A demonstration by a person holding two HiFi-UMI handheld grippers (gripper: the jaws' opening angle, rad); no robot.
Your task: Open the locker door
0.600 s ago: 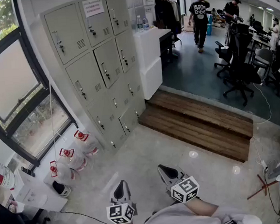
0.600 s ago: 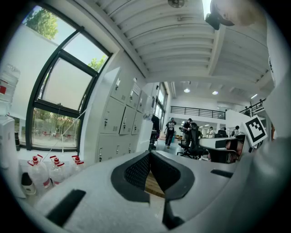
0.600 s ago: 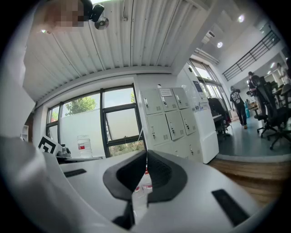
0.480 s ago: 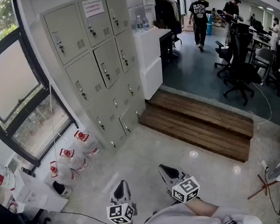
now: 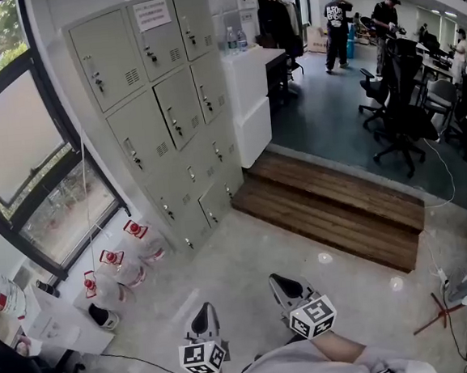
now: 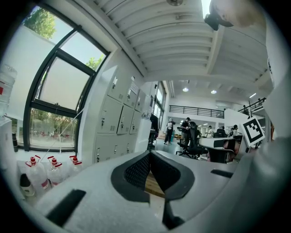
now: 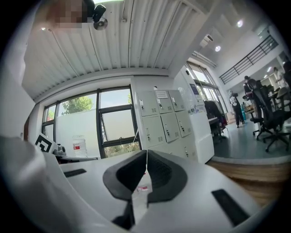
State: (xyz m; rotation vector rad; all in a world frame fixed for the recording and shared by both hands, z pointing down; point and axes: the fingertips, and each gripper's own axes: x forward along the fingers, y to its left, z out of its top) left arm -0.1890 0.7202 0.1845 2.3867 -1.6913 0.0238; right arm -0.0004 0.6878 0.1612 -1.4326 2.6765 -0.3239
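While both grippers hang low over the floor, well apart from the locker, every door on it stands shut.

- Locker: grey, three columns of doors, against the wall beside the window; a white notice on a top door.
- Left gripper: jaws closed tip to tip, nothing between them, pointing toward the locker's base.
- Right gripper: jaws likewise together and empty, just beside the left.
- Water bottles: red-capped, on the floor below the window, near the locker's foot.
- Wooden step: right of the locker, leading up to an office area with chairs.
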